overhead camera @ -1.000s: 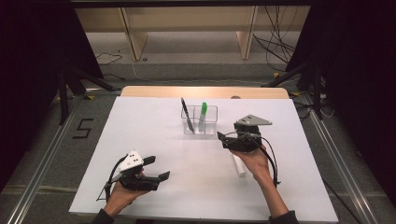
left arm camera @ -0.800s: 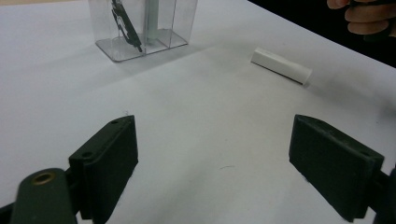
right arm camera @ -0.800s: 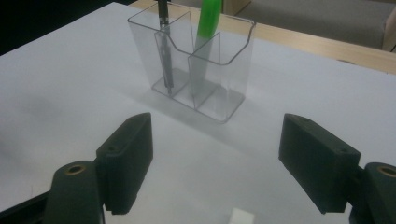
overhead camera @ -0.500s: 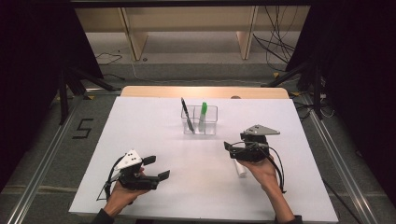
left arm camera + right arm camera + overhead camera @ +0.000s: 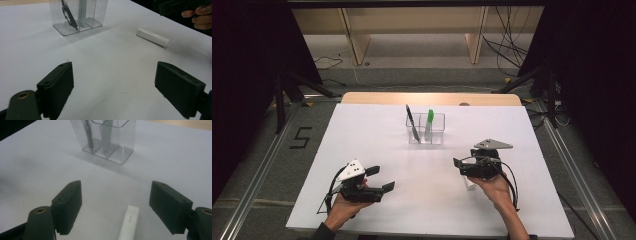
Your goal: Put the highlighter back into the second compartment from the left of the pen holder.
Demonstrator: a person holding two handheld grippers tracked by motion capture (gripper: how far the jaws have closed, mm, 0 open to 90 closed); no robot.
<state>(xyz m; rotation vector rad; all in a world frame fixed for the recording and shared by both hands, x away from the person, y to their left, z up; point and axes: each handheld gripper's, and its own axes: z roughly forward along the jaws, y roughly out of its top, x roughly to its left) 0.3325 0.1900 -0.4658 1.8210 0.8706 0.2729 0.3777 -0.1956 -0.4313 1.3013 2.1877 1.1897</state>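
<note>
While seen from the high view: white table (image 5: 362,130) with a clear compartmented holder (image 5: 427,129) standing toward its far middle, a black pen (image 5: 412,122) leaning in the left compartment, a green-capped marker (image 5: 430,120) upright just right of it. Left gripper (image 5: 381,179) held low at the near left, jaws apart, clamped on nothing. Right gripper (image 5: 458,165) held at the near right (grey three-cornered plate on top), its jaw gap hard to read from this height. Small white cylinder (image 5: 469,183) lying on the table, touching or just beneath the right hand (image 5: 494,187).

Along the left gripper view: both black jaws spread wide over bare tabletop, nothing between them. Holder (image 5: 77,15) at the far left with the pen (image 5: 68,15) tilted inside; white cylinder (image 5: 152,37) on its side at the far right, well apart from the holder. Fingers (image 5: 200,18) of the other hand at the top right corner.

Along the right gripper view: jaws wide apart, empty. White cylinder (image 5: 128,223) lying between them near the bottom edge, touching neither. Holder (image 5: 110,141) beyond, farther up the table.
</note>
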